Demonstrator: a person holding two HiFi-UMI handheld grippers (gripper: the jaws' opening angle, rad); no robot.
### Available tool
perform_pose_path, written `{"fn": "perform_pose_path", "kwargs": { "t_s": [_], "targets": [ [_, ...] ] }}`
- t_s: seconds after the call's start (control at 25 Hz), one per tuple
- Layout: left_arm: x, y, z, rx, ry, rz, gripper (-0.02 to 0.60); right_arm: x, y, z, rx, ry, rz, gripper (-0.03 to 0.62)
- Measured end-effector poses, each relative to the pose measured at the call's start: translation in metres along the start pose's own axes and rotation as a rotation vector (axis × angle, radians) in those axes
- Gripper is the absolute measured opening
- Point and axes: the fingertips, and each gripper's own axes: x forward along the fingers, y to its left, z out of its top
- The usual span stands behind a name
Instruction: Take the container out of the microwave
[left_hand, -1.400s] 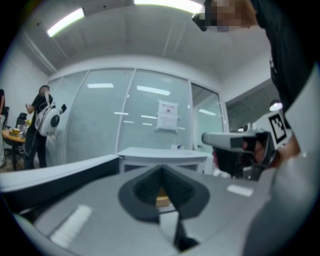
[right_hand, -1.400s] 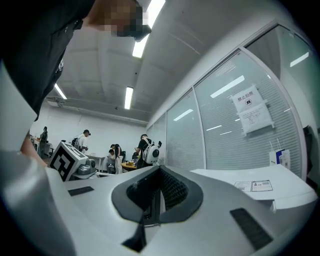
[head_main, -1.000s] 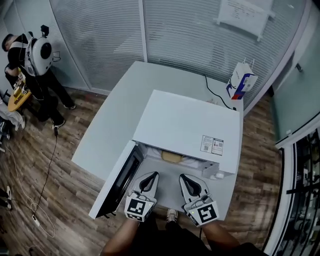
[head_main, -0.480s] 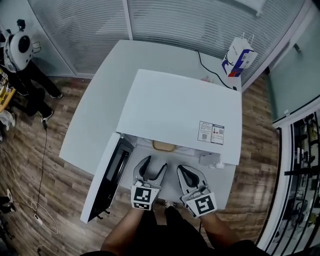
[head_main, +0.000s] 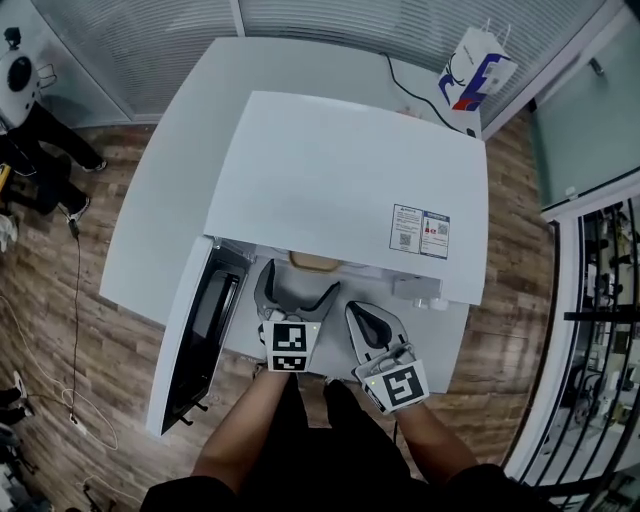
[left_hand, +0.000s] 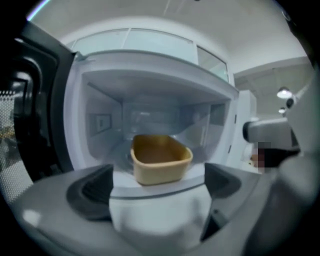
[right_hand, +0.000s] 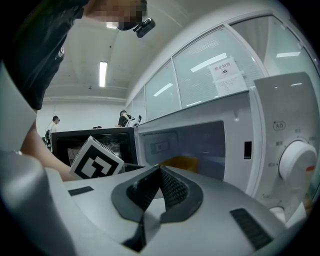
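Observation:
The white microwave (head_main: 340, 190) stands on a white table with its door (head_main: 195, 340) swung open to the left. Inside the cavity sits a tan open container (head_main: 314, 261), shown squarely in the left gripper view (left_hand: 160, 159). My left gripper (head_main: 298, 285) is just outside the opening, aimed at the container. Its jaws have just been opening and now stand wide, open, with nothing between them (left_hand: 159, 192). My right gripper (head_main: 358, 312) hangs beside it on the right, shut and empty (right_hand: 160, 170). It sees the container (right_hand: 182, 162) deeper in.
The microwave's dial (right_hand: 297, 160) and control panel are right of the cavity. A white and blue carton (head_main: 475, 65) and a black cable (head_main: 420, 100) lie on the table (head_main: 170, 180) behind the microwave. Glass partitions stand beyond. A person (head_main: 30, 120) stands at far left on the wooden floor.
The left jaws went from shut to wide open. Both grippers came down and closer to the microwave's opening. The right gripper stayed shut.

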Motion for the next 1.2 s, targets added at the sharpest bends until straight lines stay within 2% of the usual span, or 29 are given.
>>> {"fn": "perform_pose_path", "kwargs": {
  "t_s": [0.28, 0.56, 0.64, 0.68, 0.8, 1.2],
  "targets": [
    [0.029, -0.009, 0.002, 0.032, 0.022, -0.002, 0.552, -0.001, -0.010, -0.007, 0.016, 0.007, -0.015, -0.002],
    [0.046, -0.004, 0.004, 0.042, 0.050, 0.049, 0.549, -0.011, -0.018, -0.013, 0.043, 0.011, -0.035, -0.002],
    [0.045, 0.000, 0.006, 0.045, 0.041, 0.070, 0.541, -0.013, -0.020, -0.015, 0.043, 0.017, -0.041, -0.002],
    [0.045, 0.002, 0.007, 0.051, 0.035, 0.078, 0.513, -0.015, -0.022, -0.015, 0.044, 0.019, -0.045, -0.002],
    [0.041, 0.003, 0.010, 0.064, 0.016, 0.091, 0.482, -0.019, -0.025, -0.015, 0.045, 0.019, -0.053, -0.002],
    [0.009, -0.004, 0.012, 0.043, -0.021, 0.089, 0.469, -0.026, -0.024, 0.002, 0.030, -0.022, -0.063, -0.002]
  ]
}}
